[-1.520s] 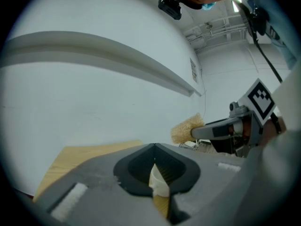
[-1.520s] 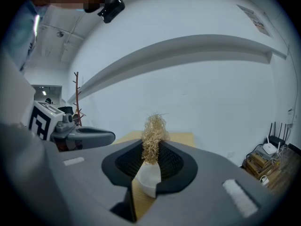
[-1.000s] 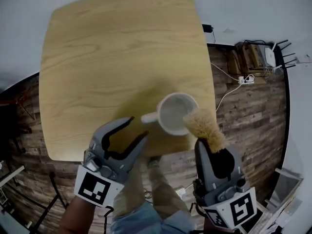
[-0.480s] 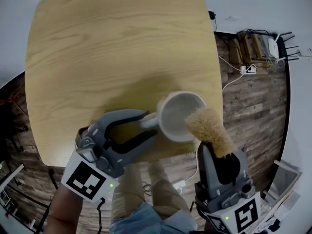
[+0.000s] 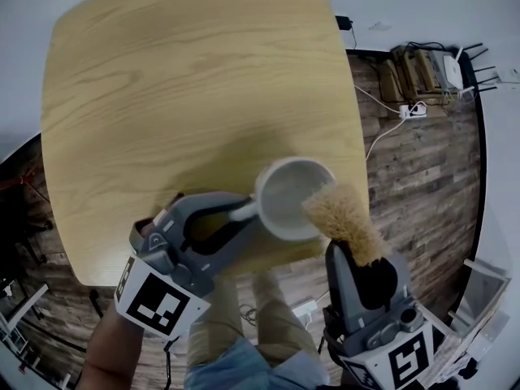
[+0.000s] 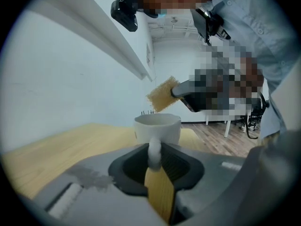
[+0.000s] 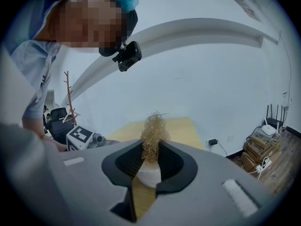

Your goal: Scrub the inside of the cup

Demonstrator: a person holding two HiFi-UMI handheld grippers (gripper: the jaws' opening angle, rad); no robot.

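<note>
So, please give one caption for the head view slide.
Left hand-held gripper, jaws just closing, grips the cup by its handle; right hand-held gripper holds a scrubber above it.

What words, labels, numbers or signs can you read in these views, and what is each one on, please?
No words or numbers can be read.
Left marker cube, on the left gripper, whose jaws have just been closing on the cup handle: black-and-white squares, no letters.
Right marker cube, on the right gripper: a similar pattern.
Boxes on the floor: too small to read.
</note>
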